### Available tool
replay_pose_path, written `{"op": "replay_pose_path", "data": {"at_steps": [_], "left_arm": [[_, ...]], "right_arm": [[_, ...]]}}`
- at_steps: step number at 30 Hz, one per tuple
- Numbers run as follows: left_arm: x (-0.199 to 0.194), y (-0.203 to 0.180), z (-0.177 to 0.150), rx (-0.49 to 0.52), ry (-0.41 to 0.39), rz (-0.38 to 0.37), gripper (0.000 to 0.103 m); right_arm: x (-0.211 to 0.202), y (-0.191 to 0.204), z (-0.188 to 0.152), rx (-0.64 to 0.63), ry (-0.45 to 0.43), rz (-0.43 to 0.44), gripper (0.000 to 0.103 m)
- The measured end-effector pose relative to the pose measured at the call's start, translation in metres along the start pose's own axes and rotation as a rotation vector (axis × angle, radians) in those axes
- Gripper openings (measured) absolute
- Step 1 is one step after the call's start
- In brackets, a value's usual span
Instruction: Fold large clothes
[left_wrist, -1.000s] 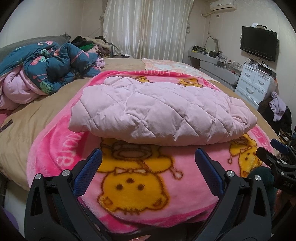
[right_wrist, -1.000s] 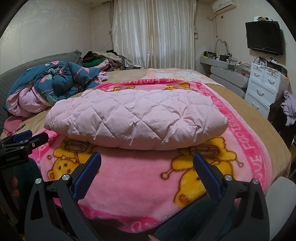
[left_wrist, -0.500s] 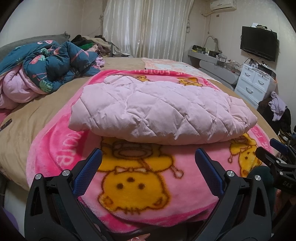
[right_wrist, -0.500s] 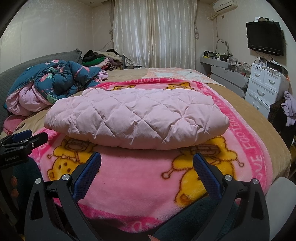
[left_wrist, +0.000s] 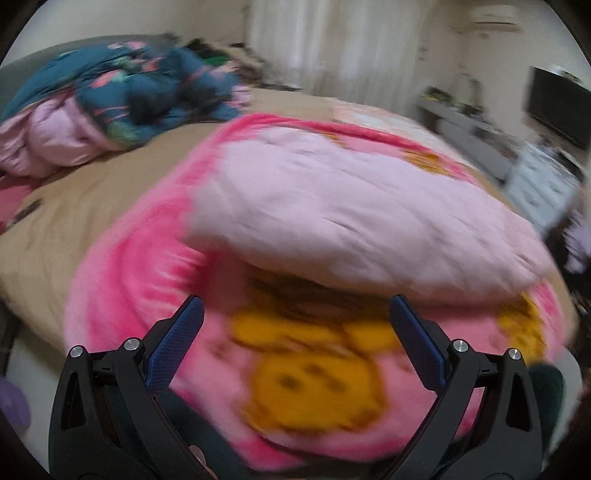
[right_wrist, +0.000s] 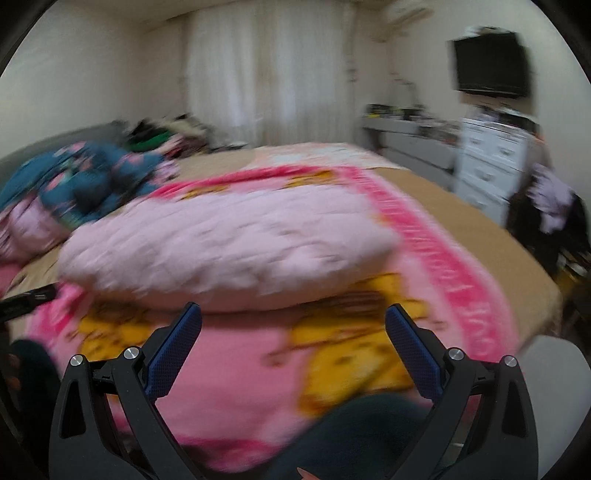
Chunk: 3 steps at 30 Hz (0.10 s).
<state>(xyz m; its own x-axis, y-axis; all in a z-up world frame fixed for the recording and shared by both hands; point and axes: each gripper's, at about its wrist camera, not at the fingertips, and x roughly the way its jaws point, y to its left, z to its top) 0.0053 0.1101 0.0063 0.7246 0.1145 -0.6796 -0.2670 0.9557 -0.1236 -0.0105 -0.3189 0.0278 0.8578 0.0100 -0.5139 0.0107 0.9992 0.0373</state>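
- Pale pink quilted jacket (left_wrist: 354, 218) is the big thing here, folded into a puffy bundle and lying on a hot-pink fleece blanket (left_wrist: 133, 280) with yellow cartoon figures; blanket's spread over a bed with a tan sheet (left_wrist: 85, 199)
- both views are pretty smeared with blur, so fine detail like stitching is mostly lost
- left gripper (left_wrist: 295, 332) sits low at the near edge of the bed, blue-padded fingers spread wide apart, nothing between them; the jacket is just beyond the tips, not touching
- right gripper (right_wrist: 293, 332) same deal; fingers wide apart, empty, pointing at the jacket's near edge from a bit further right
- in the right view a dark sliver at the left edge looks like the other gripper, too blurry to be sure
- rumpled teal patterned duvet (left_wrist: 122, 85) with a pink lining is heaped on the far left of the bed, well apart from the jacket
- white curtains (right_wrist: 258, 81) at the back; a dark TV (right_wrist: 491, 66) on the right wall above a white drawer unit (right_wrist: 487, 162)
- dark fabric at the bottom of the right view, probably the person's clothing, can't tell more
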Motion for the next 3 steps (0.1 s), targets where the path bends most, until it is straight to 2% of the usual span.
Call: {"op": "replay_pose_path", "data": {"at_steps": [1,3], "left_arm": [[0.008,0.019,0.011,-0.026,-0.002,0.042,0.094],[0.031,0.077,0.045,-0.091,0.024,0.179,0.094]], "right_arm": [[0.005,-0.028,0.001,0.043,-0.002,-0.069,0.099],[0.024,-0.104,-0.001,0.152,0.029,-0.248,0.099]]}}
